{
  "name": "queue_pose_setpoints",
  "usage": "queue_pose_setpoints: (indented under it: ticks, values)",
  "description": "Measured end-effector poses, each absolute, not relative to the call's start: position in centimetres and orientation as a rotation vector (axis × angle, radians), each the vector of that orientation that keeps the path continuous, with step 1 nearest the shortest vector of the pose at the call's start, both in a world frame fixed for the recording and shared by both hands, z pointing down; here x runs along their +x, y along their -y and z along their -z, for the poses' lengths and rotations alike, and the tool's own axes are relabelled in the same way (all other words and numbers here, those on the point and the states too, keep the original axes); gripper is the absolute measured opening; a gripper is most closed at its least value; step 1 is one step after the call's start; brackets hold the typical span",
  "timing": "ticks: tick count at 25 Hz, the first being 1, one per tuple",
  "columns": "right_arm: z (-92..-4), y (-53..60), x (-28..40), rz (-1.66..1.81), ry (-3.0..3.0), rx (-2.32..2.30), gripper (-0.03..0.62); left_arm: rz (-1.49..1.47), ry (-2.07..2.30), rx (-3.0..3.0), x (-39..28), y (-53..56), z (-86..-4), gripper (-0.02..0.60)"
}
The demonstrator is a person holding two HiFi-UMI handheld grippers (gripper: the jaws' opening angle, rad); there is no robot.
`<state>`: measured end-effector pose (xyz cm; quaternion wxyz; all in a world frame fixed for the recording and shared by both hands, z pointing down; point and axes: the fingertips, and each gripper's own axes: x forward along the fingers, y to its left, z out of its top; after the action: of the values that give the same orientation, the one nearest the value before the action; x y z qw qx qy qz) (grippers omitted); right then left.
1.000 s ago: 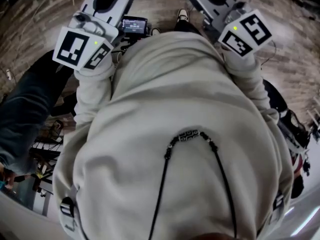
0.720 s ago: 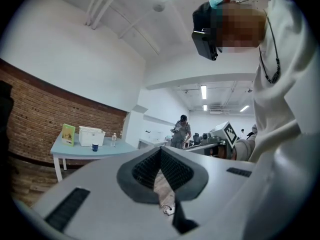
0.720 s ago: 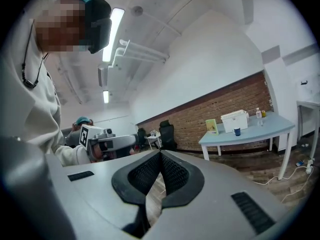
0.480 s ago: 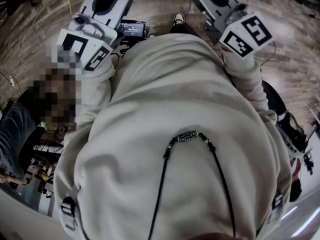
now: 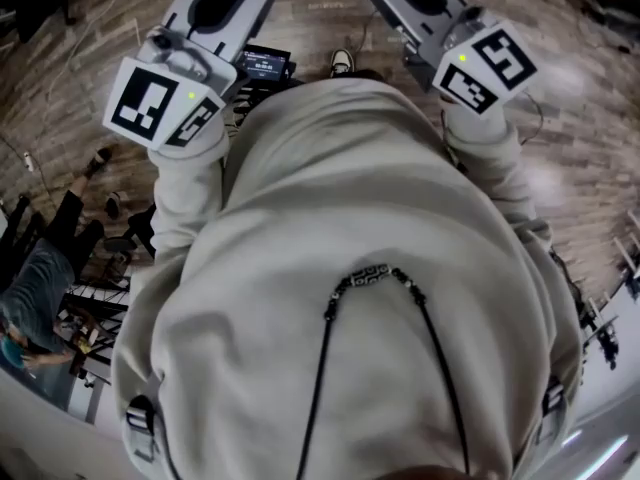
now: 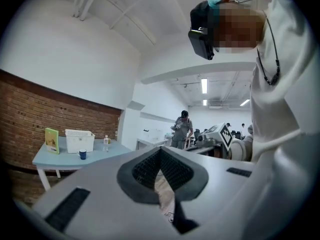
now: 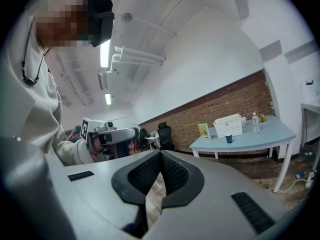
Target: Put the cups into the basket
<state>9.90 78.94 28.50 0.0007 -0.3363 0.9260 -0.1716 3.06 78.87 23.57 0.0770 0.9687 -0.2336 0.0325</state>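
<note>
Task not started, as far as I can see. The left gripper (image 6: 161, 150) is clenched, tips together, nothing between them, only floor visible through the gap below. The right gripper (image 7: 160, 154) is the same: clamped shut and empty. Both are held out in front of the person's cream hooded sweatshirt (image 5: 350, 218), pointing roughly level over the wood-plank floor (image 5: 570, 158). The work area is well apart from both grippers: a light-blue tabletop (image 6: 116, 148) against the red brick wall (image 6: 45, 104). On it stands the white slotted plastic basket (image 6: 79, 140), with one small dark-blue cup (image 6: 82, 154) just in front of it, outside the basket. A clear plastic bottle (image 6: 106, 143) stands beside the basket, and an upright green-and-yellow card (image 6: 51, 140) on its other side. I can spot only that one cup; I can't tell whether anything is already in the basket. My read: everything is left to do, meaning approach, grab the cup and drop it in.
</note>
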Motion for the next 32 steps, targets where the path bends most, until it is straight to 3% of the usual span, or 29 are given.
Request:
queue_pose_setpoints:
  ticks: [8,17,23,32]
  values:
    - [-30.1,-75.8,13.6,0.612,-2.875,-0.997,0.012,-0.088,0.862,2.862,3.6,-74.5,-22.3,-0.003]
    - [-28.1,-76.3,11.3,0.531,-2.920,-1.035,0.013,0.006,0.797,2.871,1.3,-74.3,-21.1,-0.003]
    - [-29.2,-67.1,11.1,0.567,-2.914,-1.105,0.014,-0.001,0.722,2.899,1.6,-63.7,-22.3,-0.003]
    - [-27.1,-55.9,6.0,0.566,-2.913,-1.157,0.012,0.036,0.653,2.870,-4.0,-53.3,-22.2,-0.003]
